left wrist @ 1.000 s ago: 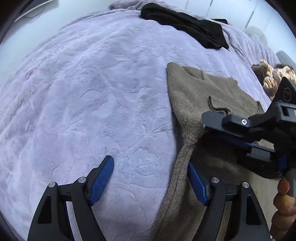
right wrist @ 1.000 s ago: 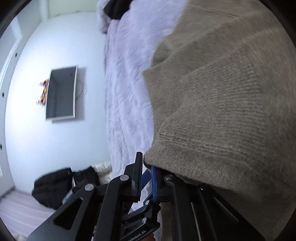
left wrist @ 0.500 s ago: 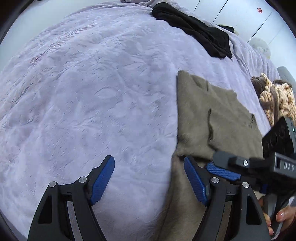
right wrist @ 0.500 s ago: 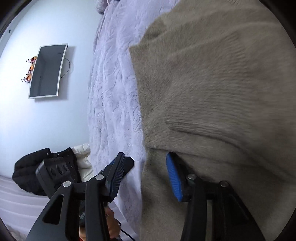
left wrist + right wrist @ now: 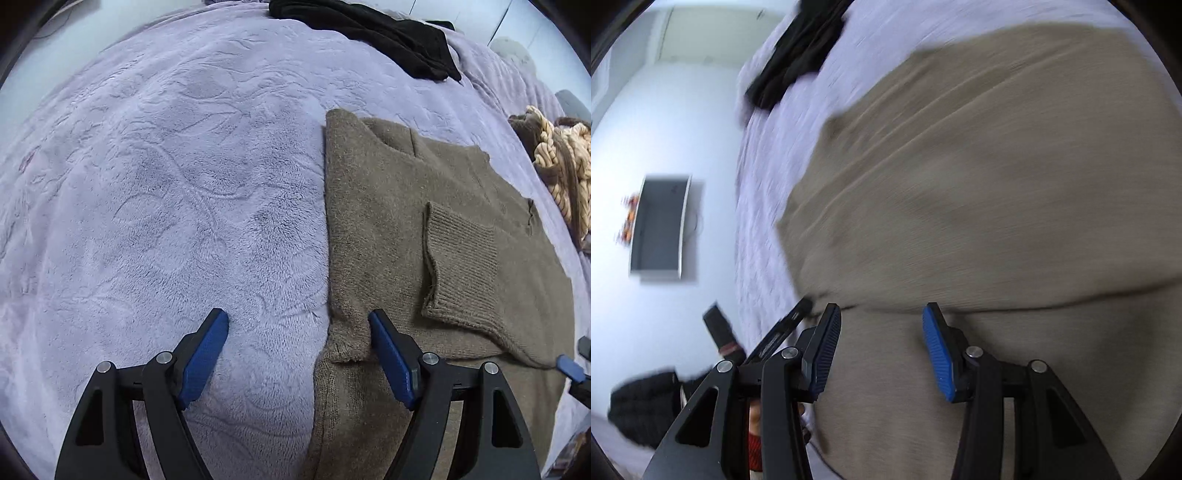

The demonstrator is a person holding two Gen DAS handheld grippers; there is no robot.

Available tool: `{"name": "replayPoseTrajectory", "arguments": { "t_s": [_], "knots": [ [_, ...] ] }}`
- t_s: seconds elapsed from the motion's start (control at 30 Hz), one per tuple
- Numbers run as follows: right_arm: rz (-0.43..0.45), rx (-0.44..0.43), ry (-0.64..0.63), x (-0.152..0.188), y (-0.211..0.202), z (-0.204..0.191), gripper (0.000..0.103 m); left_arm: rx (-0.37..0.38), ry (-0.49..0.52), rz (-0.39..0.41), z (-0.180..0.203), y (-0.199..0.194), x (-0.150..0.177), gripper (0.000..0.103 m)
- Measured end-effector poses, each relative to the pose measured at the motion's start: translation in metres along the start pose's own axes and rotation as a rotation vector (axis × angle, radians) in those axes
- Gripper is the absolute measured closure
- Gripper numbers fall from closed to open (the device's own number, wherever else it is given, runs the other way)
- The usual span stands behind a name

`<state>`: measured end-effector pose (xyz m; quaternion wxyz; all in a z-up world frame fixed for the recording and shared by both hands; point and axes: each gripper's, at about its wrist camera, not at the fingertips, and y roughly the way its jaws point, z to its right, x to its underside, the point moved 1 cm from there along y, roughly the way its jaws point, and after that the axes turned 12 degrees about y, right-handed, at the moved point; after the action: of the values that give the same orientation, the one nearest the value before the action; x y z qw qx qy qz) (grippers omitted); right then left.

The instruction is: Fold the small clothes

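Note:
A brown knit sweater (image 5: pixel 388 206) lies flat on the lilac bedspread (image 5: pixel 166 184), one sleeve with a ribbed cuff (image 5: pixel 458 266) folded across its body. My left gripper (image 5: pixel 297 347) is open and empty, straddling the sweater's left edge just above the bed. My right gripper (image 5: pixel 881 347) is open and empty above the sweater (image 5: pixel 979 184); that view is motion-blurred. A blue tip of the right gripper shows at the right edge of the left wrist view (image 5: pixel 570 363).
A black garment (image 5: pixel 369 33) lies at the far side of the bed. A cream and brown knit item (image 5: pixel 561 166) lies at the right. In the right wrist view a wall-mounted TV (image 5: pixel 659 225) and a dark pile (image 5: pixel 646 406) on the floor show.
My right gripper opened and let go of the sweater's edge, then drew back to the right. The folded sleeve now lies flat on the sweater. My left gripper stayed open.

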<state>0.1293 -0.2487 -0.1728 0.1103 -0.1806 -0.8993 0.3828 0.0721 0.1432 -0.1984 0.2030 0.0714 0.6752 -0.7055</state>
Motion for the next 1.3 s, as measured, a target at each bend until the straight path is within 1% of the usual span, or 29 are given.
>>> {"name": "replayPoseTrajectory", "arguments": {
  "t_s": [0.03,0.1,0.17,0.23,0.3,0.33,0.37,0.4,0.43,0.5,0.57,0.6,0.7,0.77,0.87,0.97,1.07,1.1,1.17,1.23,1.3],
  "knots": [
    [0.050,0.007,0.064,-0.009,-0.018,0.020,0.053,-0.010,0.007,-0.001,0.003,0.002,-0.001,0.022],
    [0.119,-0.003,0.170,-0.020,-0.046,0.052,0.053,-0.026,0.020,-0.002,0.007,0.005,-0.003,0.021],
    [0.166,-0.014,0.227,-0.027,-0.064,0.072,0.053,-0.035,0.028,-0.001,0.009,0.006,-0.003,0.021],
    [0.194,-0.034,0.280,-0.032,-0.071,0.090,0.053,-0.037,0.026,-0.004,0.014,0.009,-0.006,0.020],
    [0.193,-0.085,0.327,-0.037,-0.070,0.101,0.053,-0.041,0.024,-0.008,0.015,0.010,-0.007,0.019],
    [0.186,-0.118,0.343,-0.040,-0.067,0.104,0.058,-0.044,0.025,-0.011,0.015,0.011,-0.007,0.019],
    [0.179,-0.136,0.350,-0.043,-0.066,0.105,0.081,-0.047,0.027,-0.013,0.014,0.012,-0.008,0.019],
    [0.176,-0.134,0.349,-0.047,-0.066,0.103,0.092,-0.051,0.028,-0.016,0.015,0.012,-0.009,0.019],
    [0.189,-0.129,0.327,-0.051,-0.069,0.098,0.095,-0.053,0.028,-0.016,0.015,0.013,-0.009,0.019],
    [0.211,-0.096,0.263,-0.053,-0.070,0.090,0.095,-0.056,0.031,-0.013,0.016,0.013,-0.009,0.019],
    [0.205,-0.038,0.210,-0.058,-0.067,0.092,0.095,-0.065,0.037,-0.007,0.017,0.015,-0.009,0.017],
    [0.188,-0.014,0.194,-0.060,-0.063,0.095,0.095,-0.068,0.039,-0.006,0.018,0.016,-0.008,0.016],
    [0.140,-0.003,0.178,-0.061,-0.053,0.104,0.095,-0.070,0.036,-0.010,0.019,0.017,-0.009,0.016],
    [0.139,-0.001,0.182,-0.059,-0.057,0.105,0.095,-0.066,0.031,-0.022,0.018,0.013,-0.010,0.016],
    [0.137,0.042,0.176,-0.050,-0.068,0.102,0.092,-0.057,0.019,-0.033,0.016,-0.002,-0.014,0.016],
    [0.189,0.141,0.068,-0.039,-0.089,0.084,0.092,-0.013,0.029,0.000,0.022,-0.023,-0.017,0.016],
    [0.227,0.191,-0.043,-0.035,-0.098,0.060,0.092,0.039,0.080,0.037,0.040,-0.036,-0.027,0.016],
    [0.232,0.201,-0.078,-0.035,-0.098,0.051,0.092,0.061,0.092,0.041,0.049,-0.034,-0.032,0.016],
    [0.223,0.209,-0.134,-0.038,-0.088,0.035,0.092,0.077,0.103,0.033,0.064,-0.026,-0.039,0.016],
    [0.189,0.220,-0.143,-0.043,-0.072,0.028,0.092,0.068,0.118,-0.022,0.078,-0.006,-0.043,0.016],
    [0.149,0.254,-0.150,-0.045,-0.053,0.030,0.091,0.031,0.144,-0.058,0.088,0.013,-0.037,0.016]
  ]
}}
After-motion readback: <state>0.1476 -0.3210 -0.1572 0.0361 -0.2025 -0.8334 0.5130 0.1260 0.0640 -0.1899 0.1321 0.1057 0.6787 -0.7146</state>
